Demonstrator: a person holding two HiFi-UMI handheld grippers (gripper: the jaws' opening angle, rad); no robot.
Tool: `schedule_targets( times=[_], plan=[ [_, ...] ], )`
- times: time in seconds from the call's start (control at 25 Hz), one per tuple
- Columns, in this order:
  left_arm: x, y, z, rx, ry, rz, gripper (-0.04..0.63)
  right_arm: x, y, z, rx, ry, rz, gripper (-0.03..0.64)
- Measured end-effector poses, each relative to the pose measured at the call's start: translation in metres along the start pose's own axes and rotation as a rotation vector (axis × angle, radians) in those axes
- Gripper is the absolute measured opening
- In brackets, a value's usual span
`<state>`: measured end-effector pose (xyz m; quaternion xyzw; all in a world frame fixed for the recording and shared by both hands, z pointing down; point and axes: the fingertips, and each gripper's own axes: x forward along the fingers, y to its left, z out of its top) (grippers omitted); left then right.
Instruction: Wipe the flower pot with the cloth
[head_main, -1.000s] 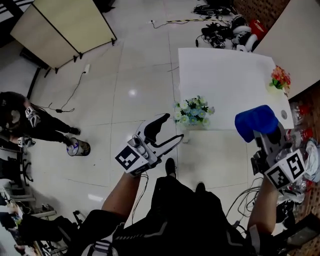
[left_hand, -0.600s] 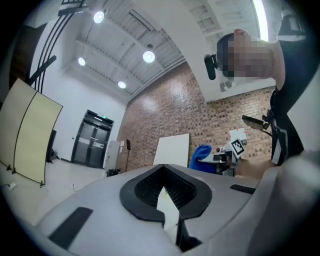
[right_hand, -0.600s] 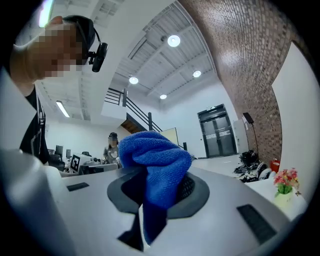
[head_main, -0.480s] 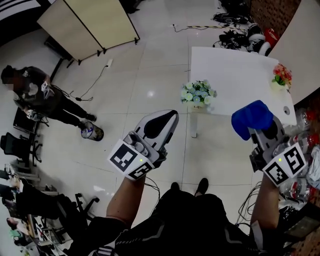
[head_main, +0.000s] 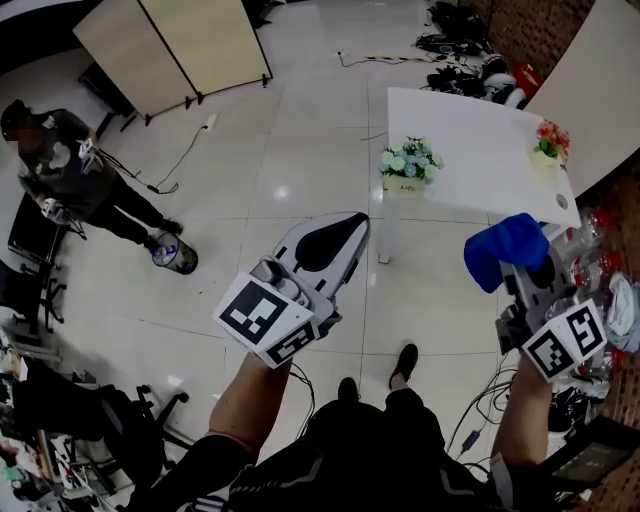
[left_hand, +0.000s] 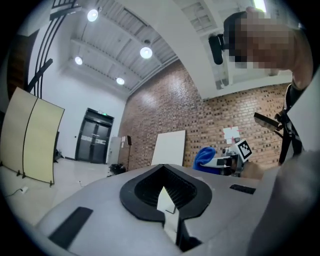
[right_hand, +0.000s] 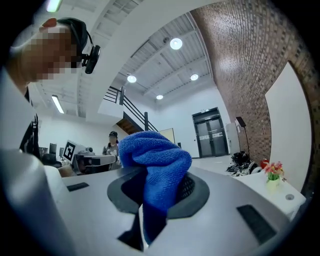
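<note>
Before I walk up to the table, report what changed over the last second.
The left gripper, open a second ago, has shut on nothing and risen a little. The right gripper still grips the blue cloth. The pale-flowered flower pot sits untouched on the white table, with both grippers short of it.

flower pot (head_main: 408, 168) on table (head_main: 470, 140), left corner, second pot (head_main: 546, 148) at right edge

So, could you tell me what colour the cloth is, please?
The cloth is plain blue; it shows best in the right gripper view.
</note>
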<state>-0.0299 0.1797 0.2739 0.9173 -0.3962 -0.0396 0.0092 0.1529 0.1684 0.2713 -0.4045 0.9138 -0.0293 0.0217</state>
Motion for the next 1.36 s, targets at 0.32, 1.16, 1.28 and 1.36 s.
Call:
schedule_targets(
  times=[0.32,1.16,1.28,1.36],
  plan=[
    [-0.042,-0.047,0.006,-0.036,0.004,0.017,0.005,-0.053,0.049,-0.003,-0.006,0.017,-0.006,0.070],
    [-0.027,-0.101,0.010,0.031,0.035,0.025,0.005,-0.098,0.043,0.012,-0.045,-0.008,0.006,0.069],
    [-0.032,-0.101,0.011,0.033,0.034,0.041,0.005,-0.097,0.045,0.013,-0.049,-0.009,0.014,0.069],
    [-0.038,-0.100,0.014,0.038,0.030,0.057,0.005,-0.095,0.047,0.013,-0.050,-0.008,0.023,0.069]
  ],
)
